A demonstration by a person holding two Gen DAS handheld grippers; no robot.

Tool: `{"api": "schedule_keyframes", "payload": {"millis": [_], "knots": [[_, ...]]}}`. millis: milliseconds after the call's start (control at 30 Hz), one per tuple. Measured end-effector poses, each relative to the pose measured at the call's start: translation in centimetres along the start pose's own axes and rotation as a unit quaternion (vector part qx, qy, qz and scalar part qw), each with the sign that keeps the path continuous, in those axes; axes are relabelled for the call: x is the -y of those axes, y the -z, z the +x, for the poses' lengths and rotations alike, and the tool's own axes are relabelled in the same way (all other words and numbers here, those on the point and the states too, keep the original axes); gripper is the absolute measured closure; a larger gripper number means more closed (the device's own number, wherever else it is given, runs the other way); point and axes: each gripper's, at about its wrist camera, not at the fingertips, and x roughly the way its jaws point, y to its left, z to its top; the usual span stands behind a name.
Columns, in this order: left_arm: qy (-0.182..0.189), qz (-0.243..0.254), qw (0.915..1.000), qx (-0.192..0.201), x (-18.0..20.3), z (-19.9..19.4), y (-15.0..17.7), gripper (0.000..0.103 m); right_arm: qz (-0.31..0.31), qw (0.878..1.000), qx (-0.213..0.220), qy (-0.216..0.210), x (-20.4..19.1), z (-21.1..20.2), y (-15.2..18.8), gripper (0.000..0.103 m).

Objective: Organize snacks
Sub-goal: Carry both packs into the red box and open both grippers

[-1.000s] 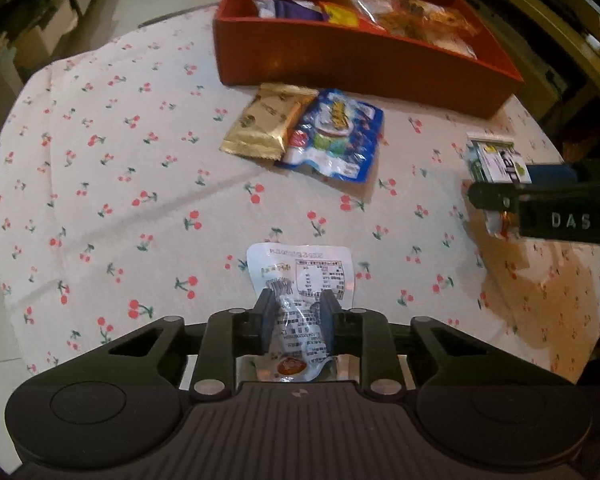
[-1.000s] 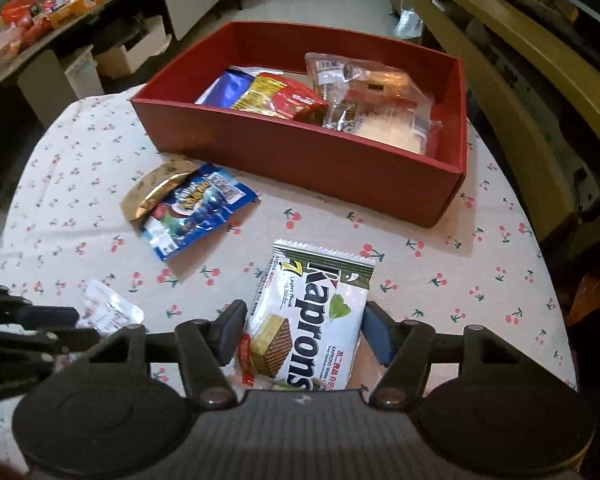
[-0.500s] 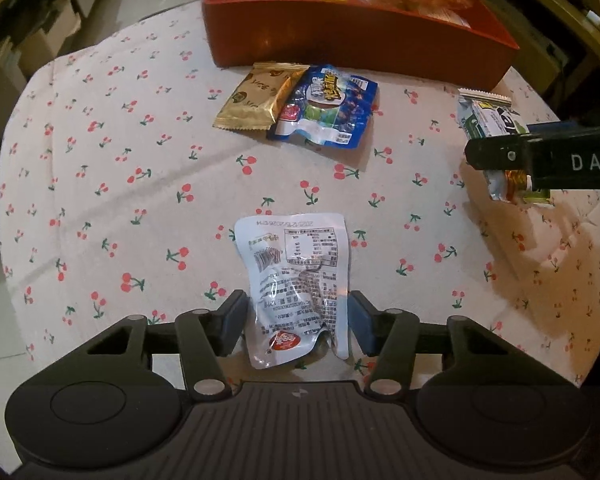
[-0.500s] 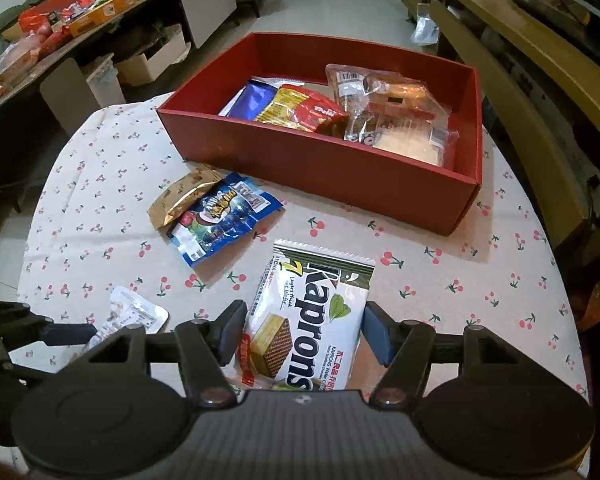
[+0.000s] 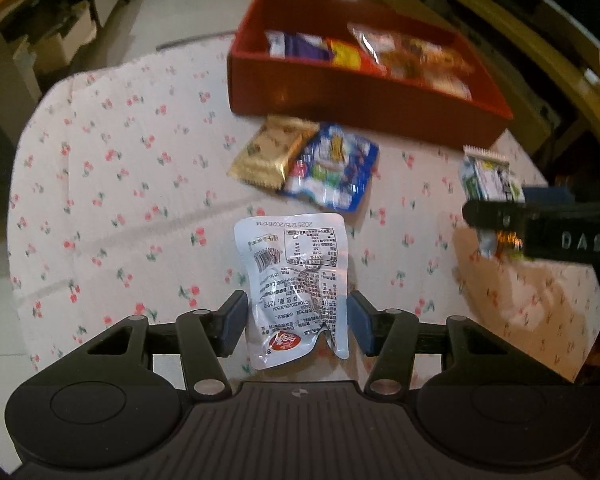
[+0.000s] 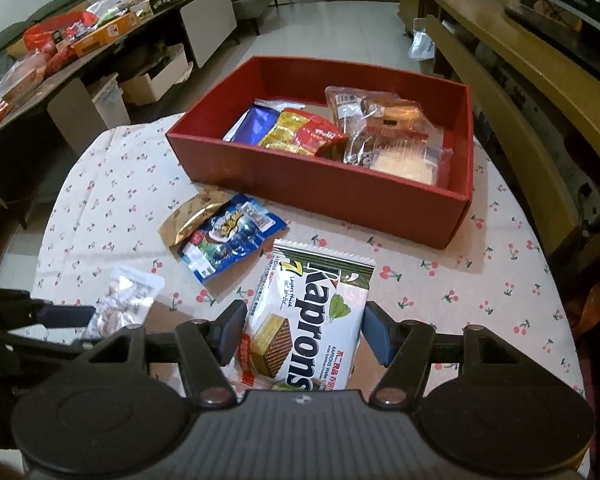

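Observation:
A red box (image 6: 340, 196) with several snack packs stands at the far side of the cherry-print table; it also shows in the left wrist view (image 5: 340, 96). My left gripper (image 5: 296, 326) is open, its jaws on either side of a silver-white pouch (image 5: 296, 280) lying on the cloth. My right gripper (image 6: 304, 336) is open, its jaws around the near end of a white Kaprons wafer pack (image 6: 312, 320) on the table. A gold pack (image 5: 270, 152) and a blue pack (image 5: 332, 168) lie in front of the box.
The table edge curves close on the left and right. A long wooden bench (image 6: 540, 92) runs along the right. A cluttered side table (image 6: 60, 48) and white cartons (image 6: 156, 76) stand on the floor at the left.
My left gripper opened and let go of the silver-white pouch, which now lies flat on the cloth. Both grippers rose and drew back a little. The right gripper stayed open.

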Motion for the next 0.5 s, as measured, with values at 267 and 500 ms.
{"api": "schedule_keyframes", "payload": {"millis": [267, 500], "knots": [[0.008, -0.008, 0.9987, 0.05, 0.8, -1.1, -3.5, 0.041, 0.013, 0.999, 0.033, 0.001, 0.6, -0.9, -1.9, 0.034], [0.012, 0.004, 0.9962, 0.086, 2.3, -1.3, -7.2, 0.041, 0.026, 0.998, 0.053, 0.005, 1.3, -0.8, -4.4, 0.034]]}}
